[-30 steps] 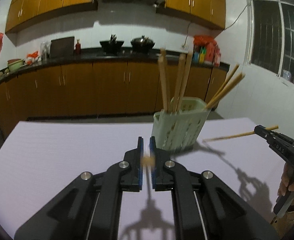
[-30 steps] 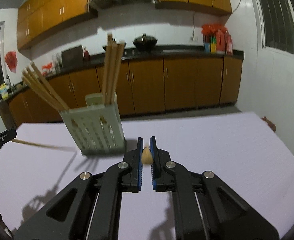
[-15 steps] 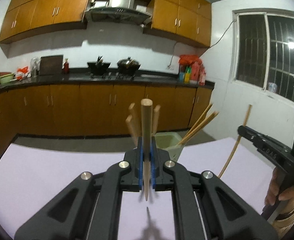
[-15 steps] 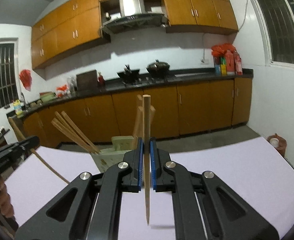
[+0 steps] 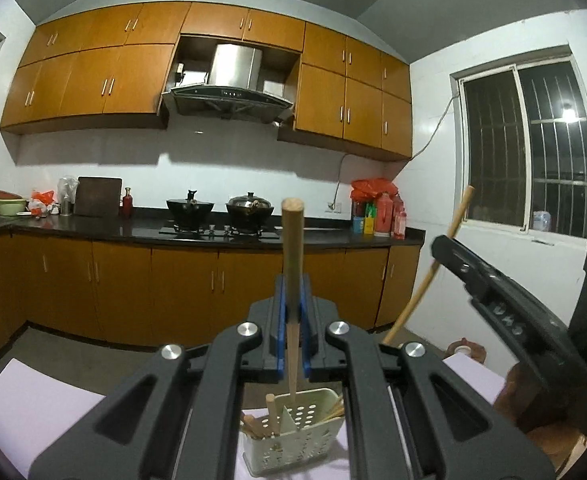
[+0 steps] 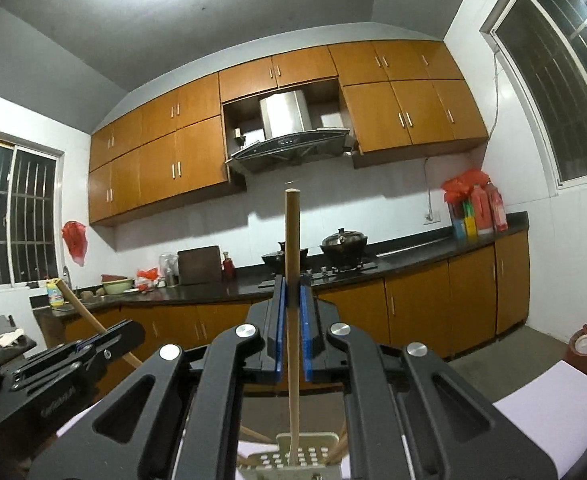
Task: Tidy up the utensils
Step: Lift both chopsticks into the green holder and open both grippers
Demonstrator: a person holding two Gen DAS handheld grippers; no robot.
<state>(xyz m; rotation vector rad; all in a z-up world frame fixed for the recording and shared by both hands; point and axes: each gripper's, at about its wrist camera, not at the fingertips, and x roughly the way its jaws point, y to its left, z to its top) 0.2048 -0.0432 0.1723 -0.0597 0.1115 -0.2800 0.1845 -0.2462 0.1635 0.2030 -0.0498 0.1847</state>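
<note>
My left gripper (image 5: 292, 304) is shut on a wooden chopstick (image 5: 292, 240) held upright, its lower tip over the pale green perforated utensil holder (image 5: 293, 436) just below. Several chopsticks stand in the holder. My right gripper (image 6: 292, 304) is shut on another upright chopstick (image 6: 292, 248), its lower end reaching the same holder (image 6: 305, 456). The right gripper also shows at the right of the left wrist view (image 5: 493, 292) with its chopstick (image 5: 429, 276); the left gripper shows at the lower left of the right wrist view (image 6: 65, 360).
The holder stands on a white table (image 5: 33, 404). Behind are brown kitchen cabinets (image 5: 133, 284), a black counter with pots (image 5: 249, 208), a range hood (image 5: 229, 88) and a barred window (image 5: 533, 148) on the right.
Both grippers rose and moved in over the holder, turning their chopsticks from lying flat to upright. The holder moved from mid-view to the bottom of both views.
</note>
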